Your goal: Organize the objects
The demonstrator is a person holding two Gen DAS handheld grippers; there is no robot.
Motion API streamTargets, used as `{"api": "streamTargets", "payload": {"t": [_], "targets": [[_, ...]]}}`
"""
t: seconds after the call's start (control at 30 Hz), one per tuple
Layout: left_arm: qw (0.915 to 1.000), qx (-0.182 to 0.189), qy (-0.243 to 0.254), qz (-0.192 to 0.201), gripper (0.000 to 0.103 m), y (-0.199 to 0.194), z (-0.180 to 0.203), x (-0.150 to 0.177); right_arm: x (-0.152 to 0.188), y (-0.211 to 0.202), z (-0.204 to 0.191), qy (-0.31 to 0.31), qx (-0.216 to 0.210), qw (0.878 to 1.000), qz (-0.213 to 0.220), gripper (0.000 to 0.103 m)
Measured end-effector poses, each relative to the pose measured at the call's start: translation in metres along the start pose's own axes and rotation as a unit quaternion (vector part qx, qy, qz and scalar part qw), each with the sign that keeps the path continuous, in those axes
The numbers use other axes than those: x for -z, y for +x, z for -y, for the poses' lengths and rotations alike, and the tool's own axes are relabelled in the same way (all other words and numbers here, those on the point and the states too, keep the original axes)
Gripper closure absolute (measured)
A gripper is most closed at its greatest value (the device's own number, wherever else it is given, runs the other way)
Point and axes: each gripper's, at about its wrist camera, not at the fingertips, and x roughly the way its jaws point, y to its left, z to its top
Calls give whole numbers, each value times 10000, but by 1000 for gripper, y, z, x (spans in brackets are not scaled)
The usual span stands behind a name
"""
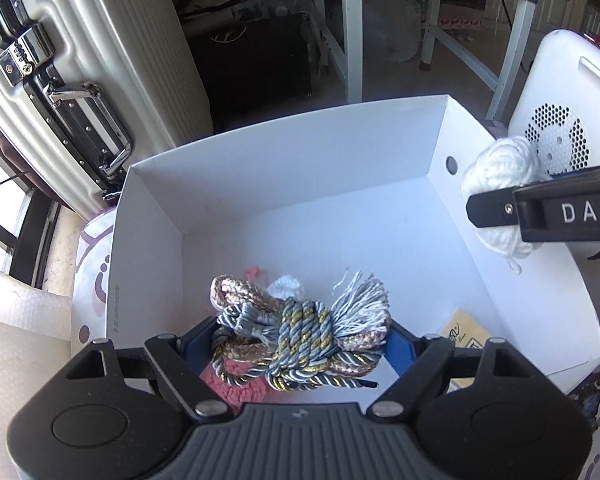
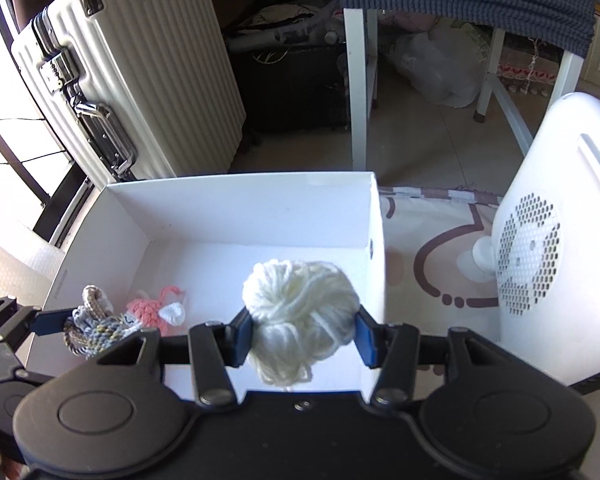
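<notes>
A: The right hand-held gripper (image 2: 303, 330) is clamped on a ball of white yarn (image 2: 298, 312) above the box (image 2: 236, 196); the left hand-held gripper (image 1: 300, 340) squeezes a bundle of cord (image 1: 300, 340) just over the box floor.

B: Risk?

A: Loose strands could snag a pad on release, I'd say.

B: Surroundings?

A: A patterned cloth (image 2: 432, 232) covers the worktop; beyond are a suitcase (image 2: 132, 72) and a white heater (image 2: 556, 240).

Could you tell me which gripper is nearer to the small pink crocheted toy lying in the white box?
Left. The left gripper, clamping a grey-gold cord bundle, hangs just above the pink crocheted toy; the right gripper, holding a white yarn ball, is farther off.
</notes>
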Motion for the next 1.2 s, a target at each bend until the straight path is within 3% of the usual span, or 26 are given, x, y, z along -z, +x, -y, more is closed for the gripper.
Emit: {"api": "streamTargets", "payload": {"t": [0.3, 0.6, 0.67, 0.73, 1.2], "targets": [[9994, 99, 94, -329, 19, 17, 0, 8, 1, 24, -23, -151, -72, 9990, -419, 51], [9973, 393, -419, -447, 18, 30, -8, 11, 2, 32, -29, -188, -110, 9985, -500, 51], [9975, 333, -481, -406, 11, 30, -8, 10, 2, 33, -28, -175, -106, 9985, -513, 51], [9982, 261, -401, -357, 8, 28, -5, 10, 2, 35, -27, -179, -102, 9984, -524, 51], [9988, 275, -45, -396, 8, 25, 7, 12, -3, 49, -18, 152, -86, 9987, -475, 50]]}}
